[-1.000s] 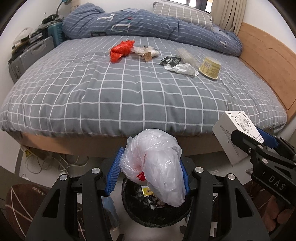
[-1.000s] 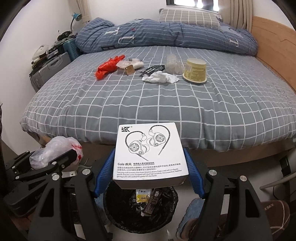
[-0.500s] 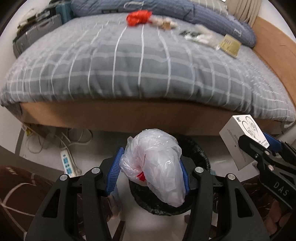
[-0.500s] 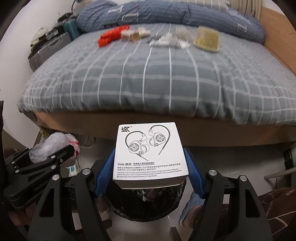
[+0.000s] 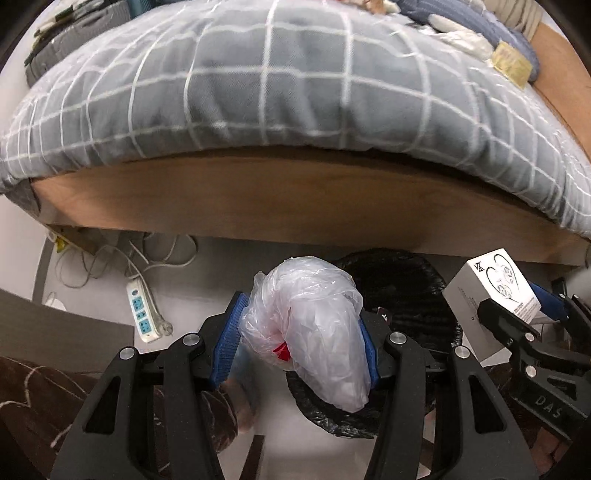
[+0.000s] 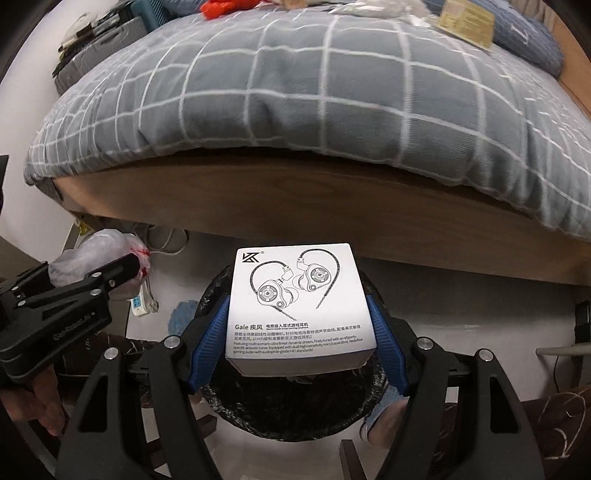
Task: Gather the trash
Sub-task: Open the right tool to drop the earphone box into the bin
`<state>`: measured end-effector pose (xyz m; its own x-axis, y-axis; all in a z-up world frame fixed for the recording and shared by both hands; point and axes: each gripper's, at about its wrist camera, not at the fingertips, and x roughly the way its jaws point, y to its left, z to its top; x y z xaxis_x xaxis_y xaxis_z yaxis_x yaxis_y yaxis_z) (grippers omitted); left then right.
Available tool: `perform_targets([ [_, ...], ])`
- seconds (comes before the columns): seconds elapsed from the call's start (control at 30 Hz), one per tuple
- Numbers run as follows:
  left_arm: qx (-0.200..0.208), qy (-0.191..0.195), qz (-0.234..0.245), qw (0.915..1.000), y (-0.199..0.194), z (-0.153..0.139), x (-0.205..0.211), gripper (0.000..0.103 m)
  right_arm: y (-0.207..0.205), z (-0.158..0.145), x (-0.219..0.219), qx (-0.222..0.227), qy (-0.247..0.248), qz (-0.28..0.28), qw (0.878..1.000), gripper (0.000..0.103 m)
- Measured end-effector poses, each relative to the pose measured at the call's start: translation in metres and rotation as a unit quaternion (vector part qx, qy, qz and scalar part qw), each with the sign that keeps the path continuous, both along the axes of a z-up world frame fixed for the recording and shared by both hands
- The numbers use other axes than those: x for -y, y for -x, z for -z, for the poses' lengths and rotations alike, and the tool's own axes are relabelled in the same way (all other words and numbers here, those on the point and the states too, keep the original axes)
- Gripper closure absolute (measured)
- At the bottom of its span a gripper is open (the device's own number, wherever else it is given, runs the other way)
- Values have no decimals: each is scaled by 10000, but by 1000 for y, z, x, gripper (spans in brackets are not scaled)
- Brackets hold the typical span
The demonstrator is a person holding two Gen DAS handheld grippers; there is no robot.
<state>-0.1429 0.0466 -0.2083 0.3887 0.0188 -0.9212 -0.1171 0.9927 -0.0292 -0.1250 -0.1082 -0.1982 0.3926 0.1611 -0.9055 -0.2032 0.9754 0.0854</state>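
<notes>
My left gripper [image 5: 298,341] is shut on a crumpled clear plastic bag [image 5: 310,332] with a red mark, held over the left rim of a bin lined with a black bag [image 5: 406,288] on the floor. My right gripper [image 6: 299,332] is shut on a white earphone box [image 6: 299,306], held right above the same bin [image 6: 295,410]. The box [image 5: 491,291] also shows at the right of the left wrist view. More trash lies far back on the bed: a red wrapper [image 6: 221,7], white crumpled paper [image 5: 465,38] and a yellow tub [image 6: 467,22].
The bed with a grey checked cover [image 5: 295,85] and a wooden side board [image 5: 295,199] stands just behind the bin. A white power strip [image 5: 144,317] and cables lie on the floor at the left. A suitcase [image 6: 99,51] stands by the bed's far left.
Both grippers have sunk from above bed height to near the floor, still holding the bag and the box. The bin now lies closer beneath them, and the bed top has tilted out of view.
</notes>
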Motion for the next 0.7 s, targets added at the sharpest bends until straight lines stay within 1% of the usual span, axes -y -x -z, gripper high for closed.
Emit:
perform_targets([
  [0.13,-18,5,-51,10000,0,3,-5,50,-2,5,-13,-70,-22,-159,9998,34],
  [0.23,-37,16,-136,9999,-1,3,-10,50,-1,8,-21,-42,34,-246,9997,33],
  [0.27,-66,-13,-159,9999,-3,4,-9,50,0,8,-21,-24,25,-254,9997,31],
  [0.33,-51,-19,-164,9998,-5,3,-6,51,0,6,-22,26,38,-230,9997,21],
  [0.43,-62,-9,-98,9999,-6,3,0,50,-1,3,-14,118,99,-111,9998,13],
  [0.53,-123,115,-22,9999,-8,8,5,51,-4,3,-3,105,197,62,9997,10],
  [0.7,-103,180,212,9996,-12,6,24,51,-3,8,19,57,343,278,9990,9],
])
